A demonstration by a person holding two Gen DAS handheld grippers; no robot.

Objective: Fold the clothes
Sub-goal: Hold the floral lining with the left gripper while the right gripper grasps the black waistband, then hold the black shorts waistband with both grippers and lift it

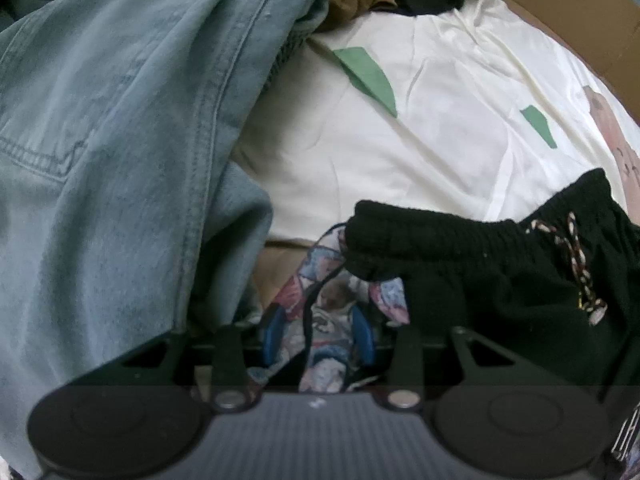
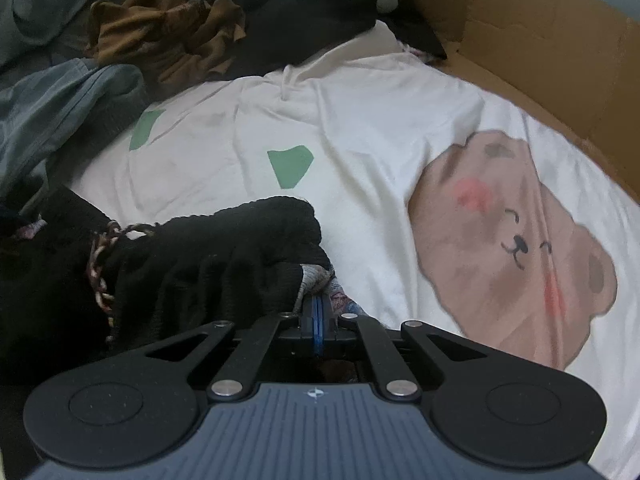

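Note:
Black shorts [image 1: 480, 264] with an elastic waistband and a braided drawstring [image 1: 576, 264] lie on a white garment [image 1: 400, 140]. Patterned cloth [image 1: 332, 300] comes out under the waistband's left end and fills the gap between my left gripper's [image 1: 318, 336] blue fingers [image 1: 272, 336], which grip it. In the right wrist view the same shorts [image 2: 200, 264] sit left of centre. My right gripper [image 2: 318, 308] has its blue pads pressed together on a thin bit of grey patterned cloth [image 2: 318, 278] at the waistband's right end.
The white shirt [image 2: 360, 128] has green patches and a brown bear print [image 2: 512, 252]. Light denim [image 1: 120, 140] is heaped at the left. A crumpled brown garment [image 2: 168, 36] and dark clothes lie at the back. A cardboard box wall [image 2: 540, 40] runs along the right.

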